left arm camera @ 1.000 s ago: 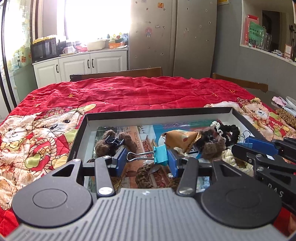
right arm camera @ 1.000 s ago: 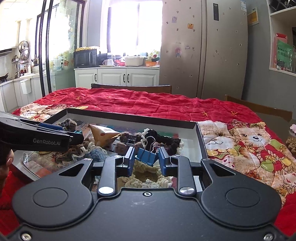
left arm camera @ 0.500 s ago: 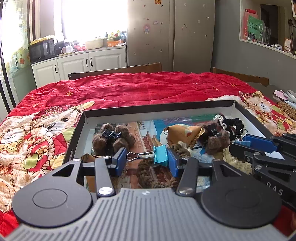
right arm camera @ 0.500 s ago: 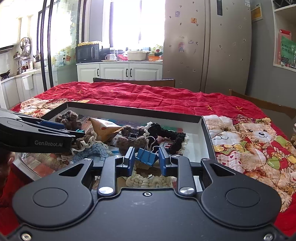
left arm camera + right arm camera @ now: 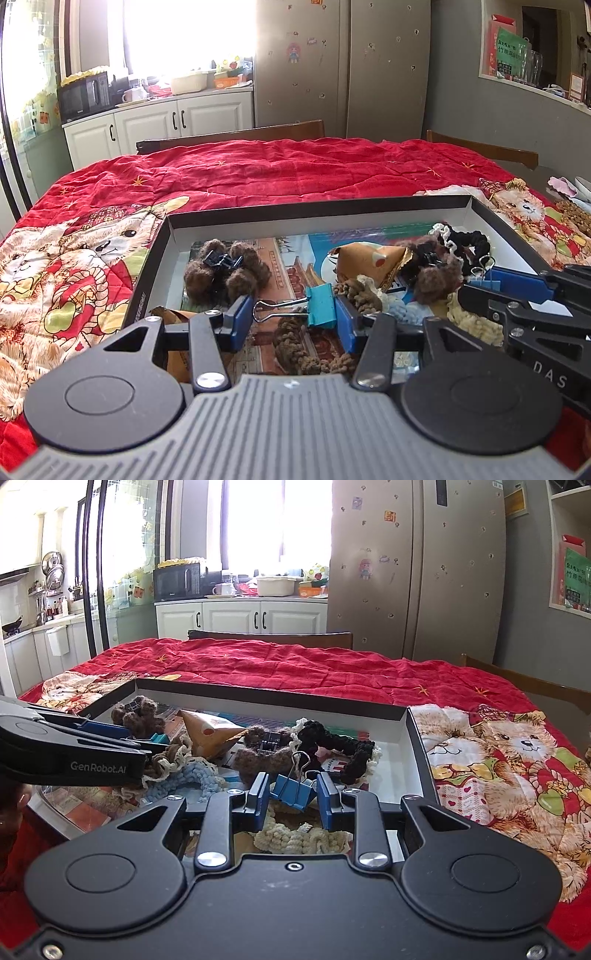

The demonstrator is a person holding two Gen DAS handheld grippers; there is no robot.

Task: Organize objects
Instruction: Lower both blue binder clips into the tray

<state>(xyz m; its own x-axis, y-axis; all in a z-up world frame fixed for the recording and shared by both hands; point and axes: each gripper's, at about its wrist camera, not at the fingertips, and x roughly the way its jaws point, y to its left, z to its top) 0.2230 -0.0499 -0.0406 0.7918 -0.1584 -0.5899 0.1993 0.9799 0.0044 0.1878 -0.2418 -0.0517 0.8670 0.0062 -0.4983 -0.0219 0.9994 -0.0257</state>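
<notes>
Left tool hangs over the near side of the black tray, jaws about half open with a teal binder clip between them: the clip's body sits against the right pad, its wire handle reaching across toward the left pad, and whether both pads press on it I cannot tell. Right tool is pinched nearly closed on a blue binder clip, wire loops sticking up above the pads. Both clips are small folded metal bodies with silver wire handles. The tray's raised walls box in a jumble: a brown fuzzy hair claw at the far left, a tan paper cone mid-tray, a black scrunchie toward the far right, cream yarn at the near edge. Little bare floor shows inside the tray apart from its far right corner. Beyond its far wall the red quilt over the table lies open to the far edge.
</notes>
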